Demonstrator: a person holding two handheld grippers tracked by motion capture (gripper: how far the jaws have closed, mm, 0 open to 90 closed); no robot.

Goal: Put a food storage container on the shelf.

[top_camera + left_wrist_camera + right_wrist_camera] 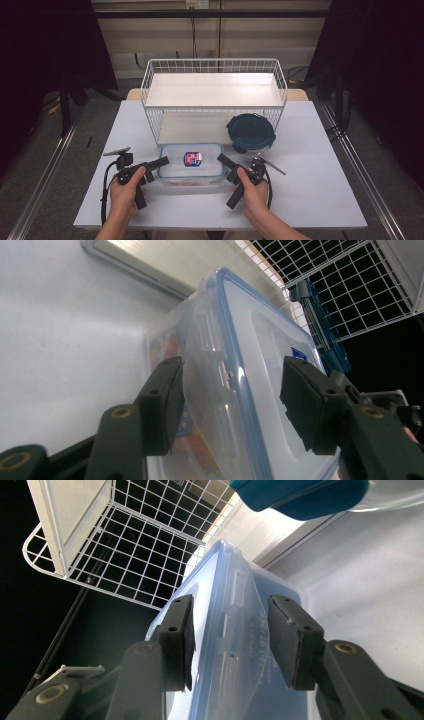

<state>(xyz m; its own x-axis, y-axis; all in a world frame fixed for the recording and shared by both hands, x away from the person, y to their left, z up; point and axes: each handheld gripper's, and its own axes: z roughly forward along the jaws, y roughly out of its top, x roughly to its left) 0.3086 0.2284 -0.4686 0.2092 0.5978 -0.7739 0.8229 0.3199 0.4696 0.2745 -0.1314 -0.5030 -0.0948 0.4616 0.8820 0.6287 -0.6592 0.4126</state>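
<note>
A clear box [191, 165] with a blue-rimmed lid sits on the table [310, 190], just in front of a white wire rack [215, 95], with a round teal-lidded container [250, 132] near its right rear corner. The person holds the left gripper [161, 163] at the box's left end and the right gripper [223, 160] at its right end. In the left gripper view the jaws stand apart and straddle the end of the box, one pad on the lid side and one on the wall side, and the side latch [212, 347] lies between them; whether the pads touch the plastic cannot be told. The right gripper view shows the same: jaws spread around the other end, the latch [235, 587] in the gap, nothing clamped yet. The likely aim is to lift the box or undo its latches. The smooth plastic could slip from the pads if the squeeze is uneven, and an unequal lift would tilt the box and shift the orange contents. A push forward could knock it into the rack or container.
</note>
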